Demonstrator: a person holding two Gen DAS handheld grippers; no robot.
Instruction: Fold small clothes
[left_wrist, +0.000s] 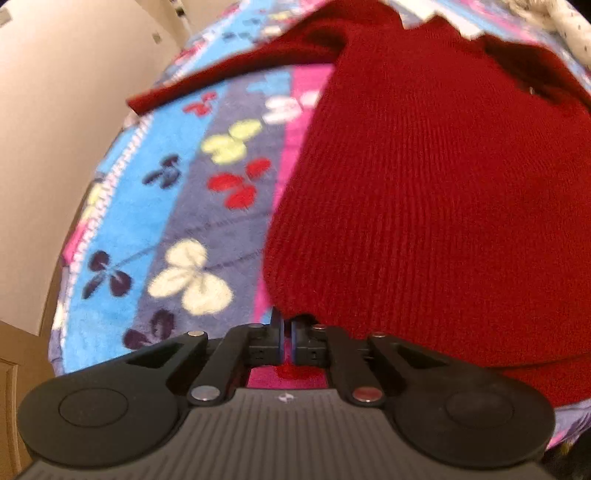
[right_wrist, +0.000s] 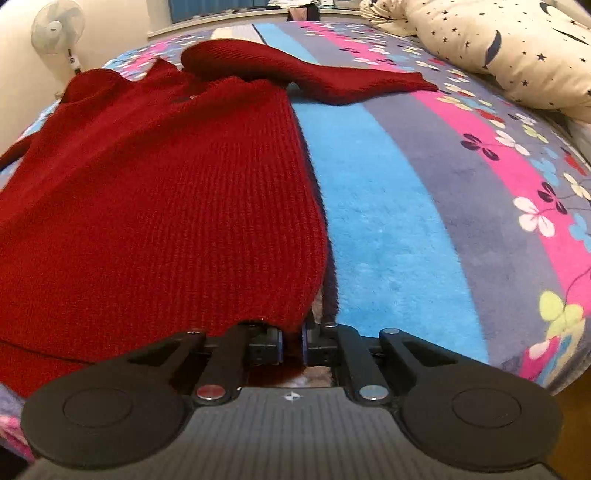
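Note:
A dark red knitted sweater (left_wrist: 424, 192) lies spread on a flowered fleece blanket (left_wrist: 177, 206). In the left wrist view its hem corner runs down between the fingers of my left gripper (left_wrist: 287, 326), which is shut on it. One sleeve (left_wrist: 221, 74) stretches out to the far left. In the right wrist view the red sweater (right_wrist: 155, 206) fills the left half, and its other hem corner is pinched in my right gripper (right_wrist: 291, 334), also shut. A second sleeve (right_wrist: 332, 79) lies folded across toward the far right.
The striped blanket (right_wrist: 388, 221) covers a bed. A cream, star-patterned quilt (right_wrist: 517, 48) is bunched at the far right. A white fan (right_wrist: 55, 27) stands at the far left, and a pale wall (left_wrist: 55, 110) runs beside the bed's left edge.

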